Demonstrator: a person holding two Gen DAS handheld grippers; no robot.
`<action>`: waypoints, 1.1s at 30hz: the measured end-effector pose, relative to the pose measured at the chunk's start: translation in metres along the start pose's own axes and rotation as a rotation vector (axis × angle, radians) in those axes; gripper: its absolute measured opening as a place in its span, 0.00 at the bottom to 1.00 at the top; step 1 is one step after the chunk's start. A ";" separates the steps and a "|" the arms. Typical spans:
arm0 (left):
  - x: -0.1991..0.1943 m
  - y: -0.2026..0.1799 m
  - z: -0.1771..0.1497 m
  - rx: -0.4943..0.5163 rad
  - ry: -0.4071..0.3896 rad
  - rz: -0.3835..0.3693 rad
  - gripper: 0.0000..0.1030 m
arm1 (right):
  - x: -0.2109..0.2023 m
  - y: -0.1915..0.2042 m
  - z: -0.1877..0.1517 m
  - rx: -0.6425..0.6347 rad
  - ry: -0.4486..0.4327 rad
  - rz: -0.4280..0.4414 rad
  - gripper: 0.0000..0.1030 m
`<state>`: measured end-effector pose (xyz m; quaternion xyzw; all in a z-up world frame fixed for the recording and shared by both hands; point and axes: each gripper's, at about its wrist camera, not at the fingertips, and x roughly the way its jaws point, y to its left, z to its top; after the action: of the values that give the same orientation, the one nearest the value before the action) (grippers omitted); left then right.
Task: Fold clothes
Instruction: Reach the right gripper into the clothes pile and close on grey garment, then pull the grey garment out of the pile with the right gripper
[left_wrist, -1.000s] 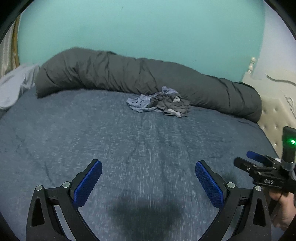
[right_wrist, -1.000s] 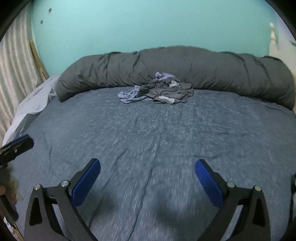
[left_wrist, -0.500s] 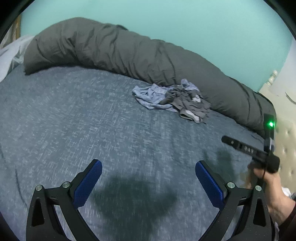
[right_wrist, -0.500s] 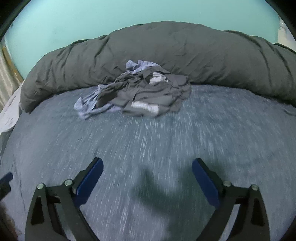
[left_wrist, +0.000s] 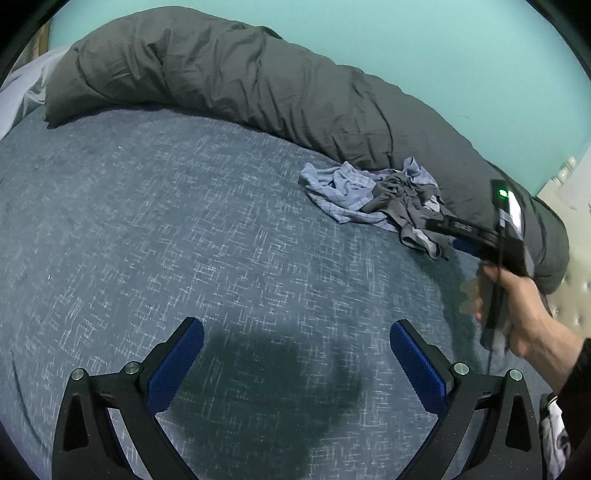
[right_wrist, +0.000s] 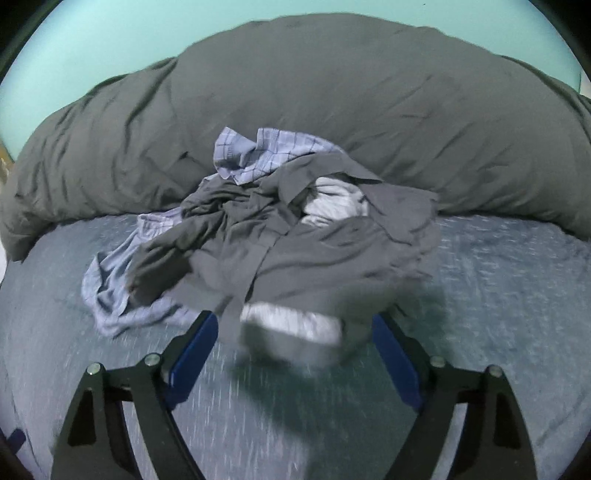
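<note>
A small pile of clothes lies on the blue bed against a rolled duvet: grey shorts (right_wrist: 306, 258) with a pale waistband on top of light blue checked shorts (right_wrist: 110, 288). The pile also shows in the left wrist view (left_wrist: 373, 195). My right gripper (right_wrist: 291, 332) is open, its blue pads either side of the near edge of the grey shorts, just above the bed. It shows from the side in the left wrist view (left_wrist: 447, 232), reaching the pile. My left gripper (left_wrist: 295, 343) is open and empty over bare bedspread, well short of the pile.
A dark grey rolled duvet (left_wrist: 258, 81) runs along the far side of the bed (left_wrist: 147, 221) against a teal wall. A cream tufted headboard (left_wrist: 576, 295) stands at the right. Pale bedding (left_wrist: 22, 85) lies at the far left.
My right gripper has moved forward across the bed up to the clothes pile, which now fills its view. My left gripper has swung left and slightly forward, still open.
</note>
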<state>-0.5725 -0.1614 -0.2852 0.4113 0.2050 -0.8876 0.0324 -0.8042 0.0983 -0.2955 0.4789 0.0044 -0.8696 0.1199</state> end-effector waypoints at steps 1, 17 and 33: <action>0.001 0.001 -0.001 0.001 0.000 -0.003 1.00 | 0.005 0.001 0.000 -0.008 0.006 -0.004 0.84; -0.019 0.005 -0.029 0.005 0.006 -0.023 1.00 | -0.036 -0.008 -0.024 -0.088 -0.077 0.026 0.06; -0.133 -0.009 -0.125 0.059 -0.030 -0.036 1.00 | -0.186 0.026 -0.173 -0.053 -0.090 0.291 0.05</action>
<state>-0.3969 -0.1194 -0.2553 0.3950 0.1854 -0.8997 0.0074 -0.5590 0.1323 -0.2315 0.4319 -0.0476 -0.8632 0.2571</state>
